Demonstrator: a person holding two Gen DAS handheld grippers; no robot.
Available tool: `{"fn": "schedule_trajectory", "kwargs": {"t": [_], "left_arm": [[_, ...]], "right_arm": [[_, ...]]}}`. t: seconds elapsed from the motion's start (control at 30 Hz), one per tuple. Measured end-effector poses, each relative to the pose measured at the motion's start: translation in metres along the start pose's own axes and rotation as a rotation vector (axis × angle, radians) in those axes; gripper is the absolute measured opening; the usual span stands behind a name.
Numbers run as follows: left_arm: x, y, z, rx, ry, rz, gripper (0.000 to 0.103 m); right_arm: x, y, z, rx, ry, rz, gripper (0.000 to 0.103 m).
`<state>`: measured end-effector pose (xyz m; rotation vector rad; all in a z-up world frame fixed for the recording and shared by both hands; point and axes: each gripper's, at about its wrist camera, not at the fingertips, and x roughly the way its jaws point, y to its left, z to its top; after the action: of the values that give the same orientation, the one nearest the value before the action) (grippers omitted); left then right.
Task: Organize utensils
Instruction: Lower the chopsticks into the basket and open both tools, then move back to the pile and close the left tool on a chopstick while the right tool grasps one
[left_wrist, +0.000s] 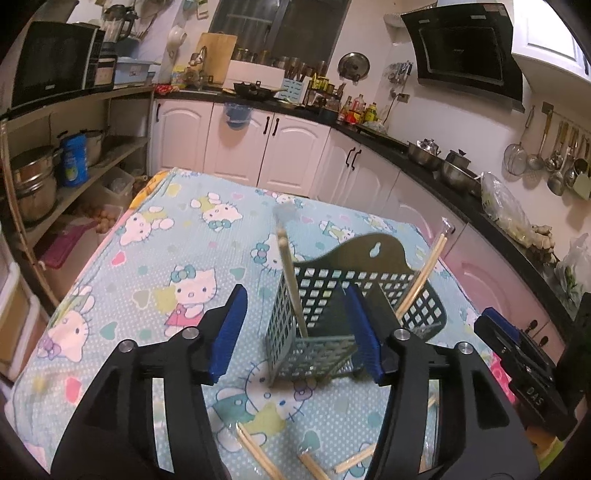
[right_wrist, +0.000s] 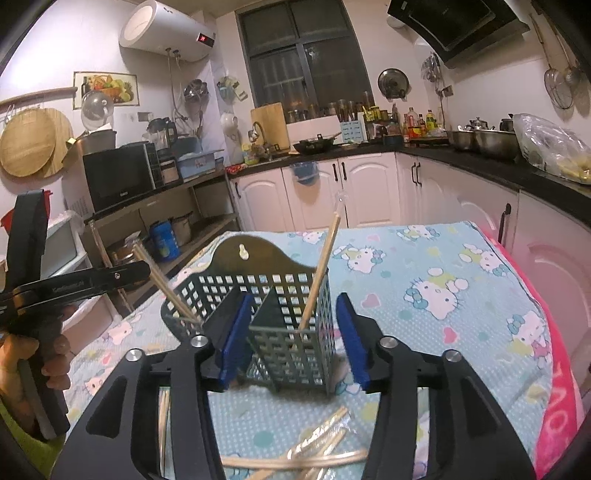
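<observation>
Two pairs of pale wooden chopsticks in clear wrappers (right_wrist: 320, 273) stand tilted in the dark green perforated plastic holder (right_wrist: 280, 317) on the cartoon-cat-printed cloth-covered surface (right_wrist: 424, 258), while more wrapped pairs (right_wrist: 295, 456) lie loose just in front of it. Both the left gripper (left_wrist: 299, 332) and the right gripper (right_wrist: 293, 338) have their blue-padded fingers spread wide, holding nothing. The chopsticks look light and stiff, their film probably slippery, so a mid-shaft pinch seems safest.

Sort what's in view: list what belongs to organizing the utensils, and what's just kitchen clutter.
Job: utensil basket; chopsticks standing in it; loose chopsticks on the tablecloth.

Clutter: microwave; water heater; wok; steel pots.
</observation>
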<state>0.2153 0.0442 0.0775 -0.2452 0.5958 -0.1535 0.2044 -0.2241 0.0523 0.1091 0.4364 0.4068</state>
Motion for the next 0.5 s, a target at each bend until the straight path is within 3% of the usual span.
{"fn": "schedule_trajectory", "kwargs": {"t": [0.03, 0.1, 0.5], "left_arm": [[-0.001, 0.0, -0.001, -0.002, 0.001, -0.003, 0.048], [-0.005, 0.0, -0.007, -0.007, 0.005, -0.012, 0.066], [-0.029, -0.003, -0.029, -0.026, 0.011, -0.048, 0.089]], "right_arm": [[-0.003, 0.0, -0.001, 0.001, 0.005, 0.001, 0.051], [-0.006, 0.0, -0.004, 0.006, 0.018, -0.006, 0.055], [-0.028, 0.005, -0.021, 0.019, 0.062, -0.01, 0.066]]}}
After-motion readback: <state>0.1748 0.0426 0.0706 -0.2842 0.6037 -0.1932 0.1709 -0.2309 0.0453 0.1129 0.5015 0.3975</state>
